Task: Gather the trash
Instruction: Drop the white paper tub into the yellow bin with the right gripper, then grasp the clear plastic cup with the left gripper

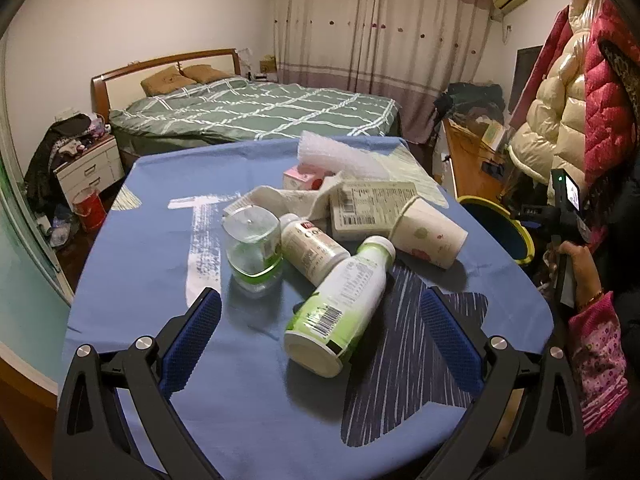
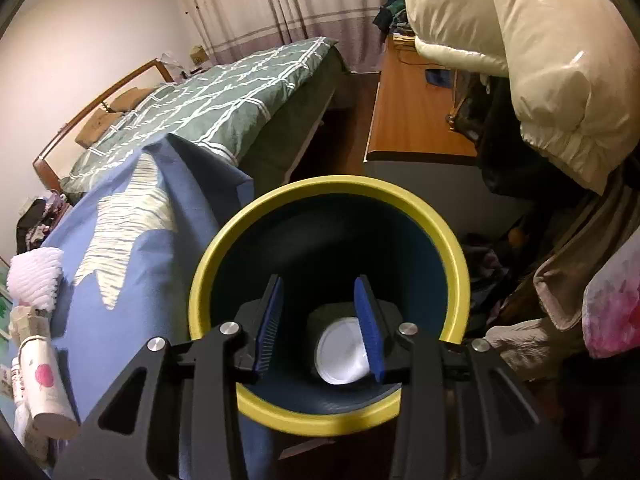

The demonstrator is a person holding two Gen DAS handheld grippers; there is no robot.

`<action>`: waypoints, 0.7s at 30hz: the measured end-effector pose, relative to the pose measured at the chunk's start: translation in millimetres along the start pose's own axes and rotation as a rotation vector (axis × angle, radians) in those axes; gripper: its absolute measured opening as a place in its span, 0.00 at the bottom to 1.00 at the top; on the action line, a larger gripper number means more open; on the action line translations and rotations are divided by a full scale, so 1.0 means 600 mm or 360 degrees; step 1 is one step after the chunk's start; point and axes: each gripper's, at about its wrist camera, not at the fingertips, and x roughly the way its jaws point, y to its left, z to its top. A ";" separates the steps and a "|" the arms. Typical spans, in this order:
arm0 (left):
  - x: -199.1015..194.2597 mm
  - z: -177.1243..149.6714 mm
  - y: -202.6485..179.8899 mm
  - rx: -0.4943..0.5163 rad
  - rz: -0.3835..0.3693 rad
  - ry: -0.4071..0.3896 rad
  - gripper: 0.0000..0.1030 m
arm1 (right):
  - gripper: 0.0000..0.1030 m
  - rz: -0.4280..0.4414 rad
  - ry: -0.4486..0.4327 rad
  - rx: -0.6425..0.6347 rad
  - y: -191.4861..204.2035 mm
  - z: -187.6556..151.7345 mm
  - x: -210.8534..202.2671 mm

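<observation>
Trash lies on the blue-covered table (image 1: 248,400): a green-and-white bottle (image 1: 340,304) on its side, a white bottle (image 1: 310,250), a clear green-based bottle (image 1: 252,246), a paper cup (image 1: 428,232), a flat carton (image 1: 370,204), a pink box (image 1: 302,178), a cloth (image 1: 288,198) and bubble wrap (image 1: 332,154). My left gripper (image 1: 320,312) is open, its jaws either side of the green-and-white bottle, just short of it. My right gripper (image 2: 318,300) is open and empty above the yellow-rimmed bin (image 2: 216,264), where a white item (image 2: 342,356) lies at the bottom.
The bin also shows right of the table in the left wrist view (image 1: 524,236). A wooden desk (image 2: 416,116) and hanging coats (image 2: 520,60) stand right of the bin. A bed (image 1: 256,112) lies behind the table. The paper cup shows at the table edge (image 2: 44,392).
</observation>
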 end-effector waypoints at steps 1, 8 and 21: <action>0.004 -0.002 0.000 0.0003 -0.0011 0.0009 0.95 | 0.35 0.0010 -0.0007 -0.0004 0.002 -0.004 -0.005; 0.038 -0.020 0.001 0.0026 -0.0085 0.0064 0.95 | 0.41 0.0062 -0.0037 -0.0025 0.012 -0.015 -0.026; 0.109 -0.047 0.010 0.0105 -0.0127 0.0155 0.82 | 0.42 0.0131 -0.0033 -0.0089 0.047 -0.019 -0.031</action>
